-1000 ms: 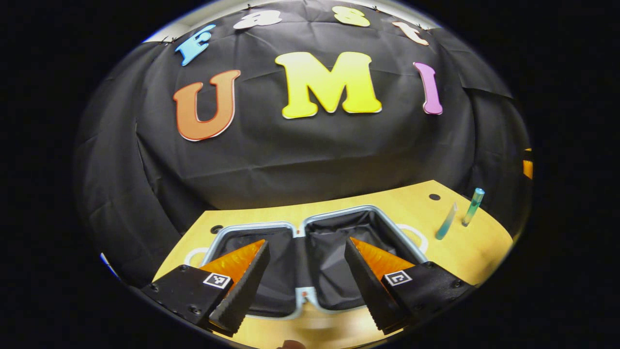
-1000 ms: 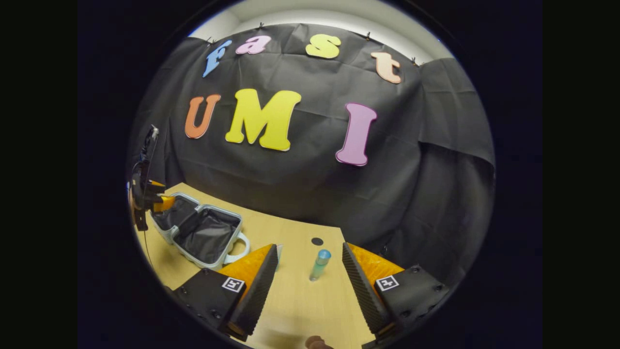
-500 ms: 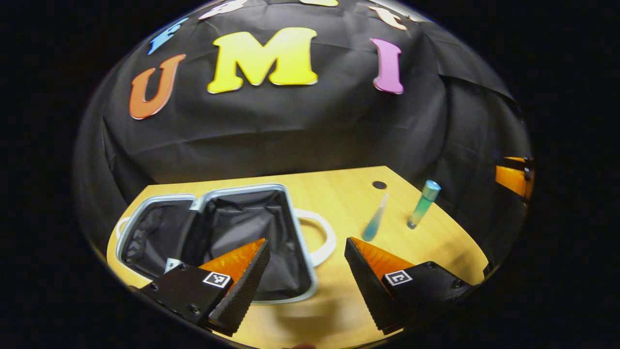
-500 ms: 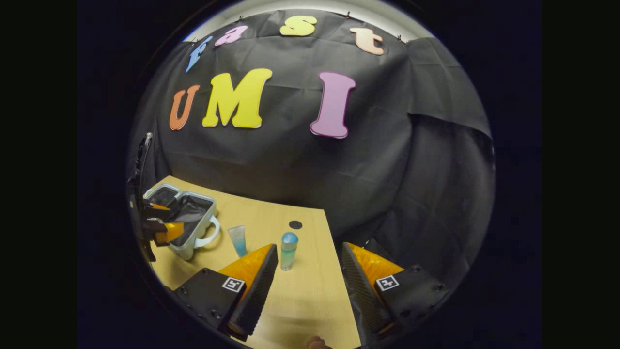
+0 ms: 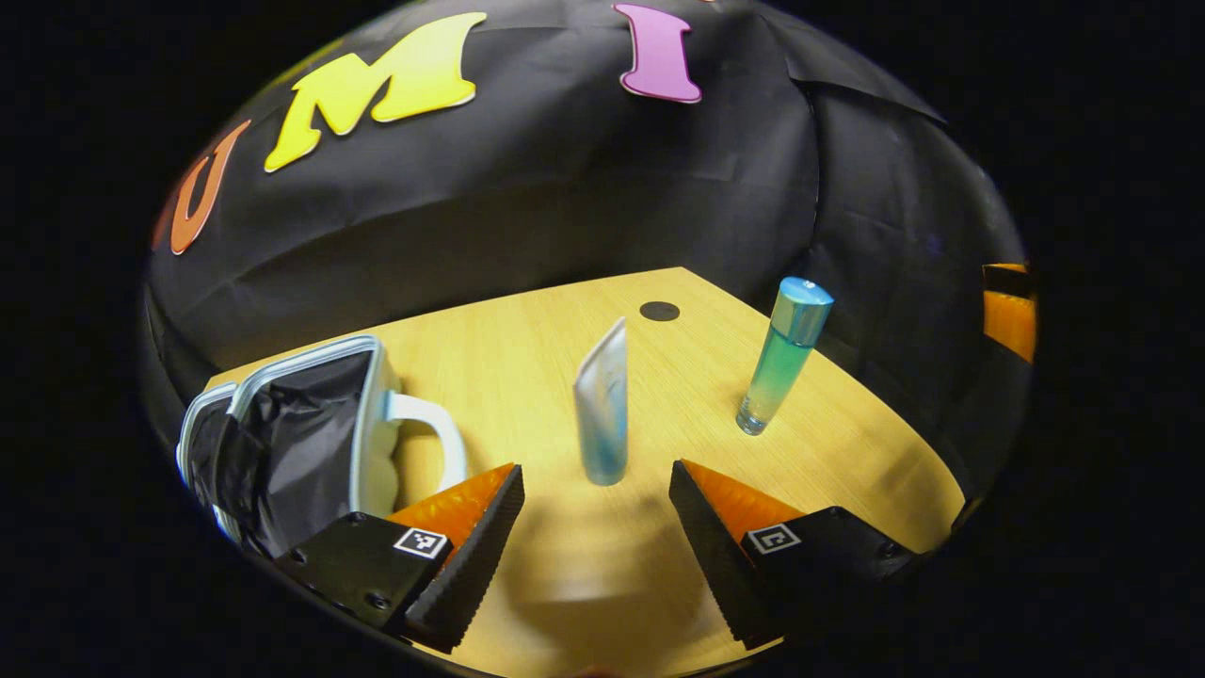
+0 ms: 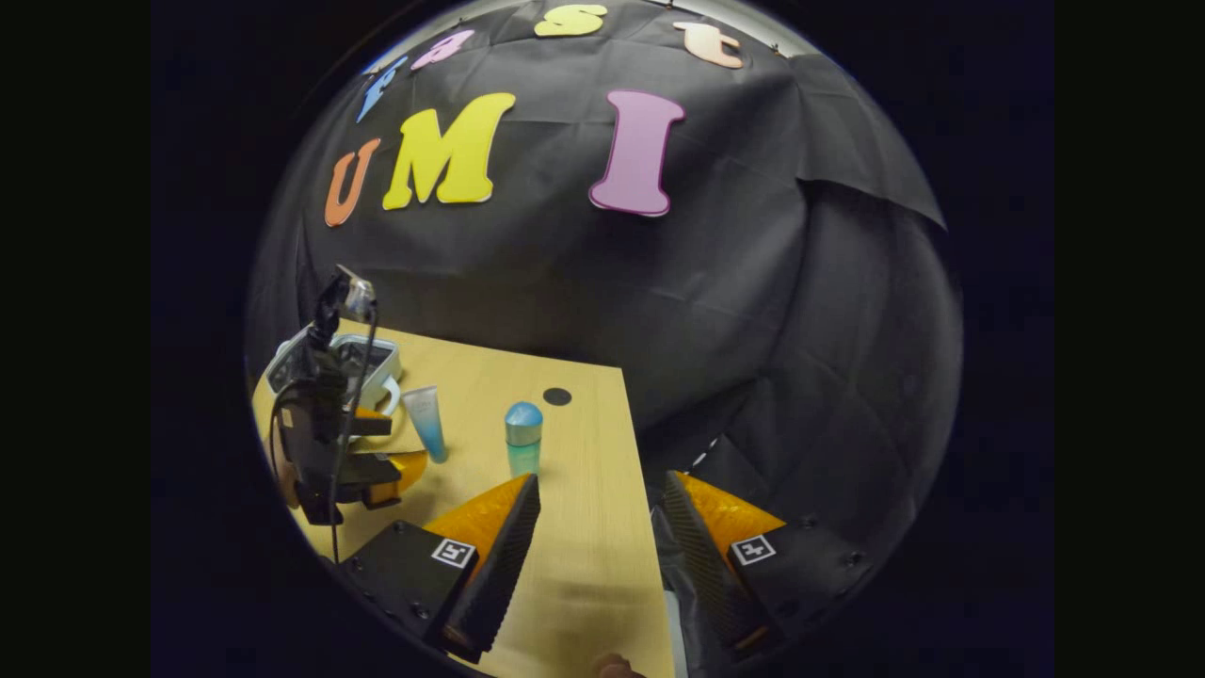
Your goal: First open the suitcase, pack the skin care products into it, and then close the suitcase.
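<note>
A flat, tapered tube [image 5: 602,414] and a slim round bottle [image 5: 783,356] stand upright on the smooth wooden worktop [image 5: 527,348]. The left gripper [image 5: 595,490], jaws wide, faces the tube; the right gripper [image 6: 595,499] hovers wide apart.

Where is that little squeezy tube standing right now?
In the left gripper view the tube stands upright on the table, just ahead of the left gripper, between the open suitcase and the bottle.
</note>
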{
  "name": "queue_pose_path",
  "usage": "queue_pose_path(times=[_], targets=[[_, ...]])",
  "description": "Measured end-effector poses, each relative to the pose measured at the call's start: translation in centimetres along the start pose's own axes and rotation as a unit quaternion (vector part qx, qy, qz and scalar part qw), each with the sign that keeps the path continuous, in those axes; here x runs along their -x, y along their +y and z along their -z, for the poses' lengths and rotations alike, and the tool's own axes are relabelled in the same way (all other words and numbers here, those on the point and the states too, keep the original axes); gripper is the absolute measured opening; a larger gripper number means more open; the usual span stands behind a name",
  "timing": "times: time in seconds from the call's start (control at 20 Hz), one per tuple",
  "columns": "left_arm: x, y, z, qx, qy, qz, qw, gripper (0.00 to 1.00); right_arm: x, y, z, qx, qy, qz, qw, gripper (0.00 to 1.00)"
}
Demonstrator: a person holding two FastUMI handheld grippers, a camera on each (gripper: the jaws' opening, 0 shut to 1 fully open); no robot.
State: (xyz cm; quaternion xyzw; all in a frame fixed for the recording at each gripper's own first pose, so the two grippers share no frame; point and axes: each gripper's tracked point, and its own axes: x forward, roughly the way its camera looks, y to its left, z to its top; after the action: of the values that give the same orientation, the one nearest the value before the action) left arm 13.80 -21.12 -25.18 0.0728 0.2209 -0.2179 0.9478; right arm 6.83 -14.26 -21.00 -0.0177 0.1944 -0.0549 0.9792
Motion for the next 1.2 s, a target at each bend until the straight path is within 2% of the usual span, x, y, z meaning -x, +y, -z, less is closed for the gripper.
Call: queue_pose_path(times=[0.25, 0.3, 0.35, 0.5, 0.6, 0.65, 0.7, 1.0, 1.2], targets=[[-4.4, -0.6, 0.5, 0.002, 0.016, -0.004, 1.0, 0.99, -1.2, -1.8, 2.6, 0.006, 0.029, 0.008, 1.0, 0.8], [-4.8, -0.7, 0.6, 0.001, 0.02, -0.005, 1.0, 0.94, -1.5, -2.0, 2.7, 0.003, 0.031, 0.009, 0.999, 0.8], [-5.0, -0.6, 0.7, 0.0, 0.022, -0.004, 1.0, 0.8, -1.7, -2.0, 2.7, 0.001, 0.032, 0.008, 0.999, 0.8], [-5.5, -0.7, 0.7, 0.004, 0.019, -0.001, 1.0, 0.7, -2.4, -1.6, 2.6, -0.004, 0.032, -0.001, 0.999, 0.8], [-5.5, -0.6, 0.5, 0.008, 0.019, 0.002, 1.0, 0.57, -3.5, -0.3, 1.9, -0.015, 0.03, -0.017, 0.999, 0.8], [-5.4, -0.7, 0.5, 0.013, 0.019, 0.008, 1.0, 0.55, -4.1, 0.5, 1.6, -0.019, 0.03, -0.025, 0.999, 0.8], [-5.1, -0.6, 0.5, 0.014, 0.021, 0.009, 1.0, 0.45, -4.6, 1.1, 1.4, -0.021, 0.029, -0.032, 0.999, 0.8], [-0.7, 0.1, -1.5, 0.028, 0.0, 0.015, 0.999, 0.43, -8.5, 6.3, 1.6, -0.015, 0.036, -0.082, 0.996, 0.8], [5.0, 1.1, -2.6, 0.037, -0.015, 0.008, 0.999, 0.43, -12.1, 8.8, 2.7, -0.016, 0.043, -0.086, 0.995, 0.8]])
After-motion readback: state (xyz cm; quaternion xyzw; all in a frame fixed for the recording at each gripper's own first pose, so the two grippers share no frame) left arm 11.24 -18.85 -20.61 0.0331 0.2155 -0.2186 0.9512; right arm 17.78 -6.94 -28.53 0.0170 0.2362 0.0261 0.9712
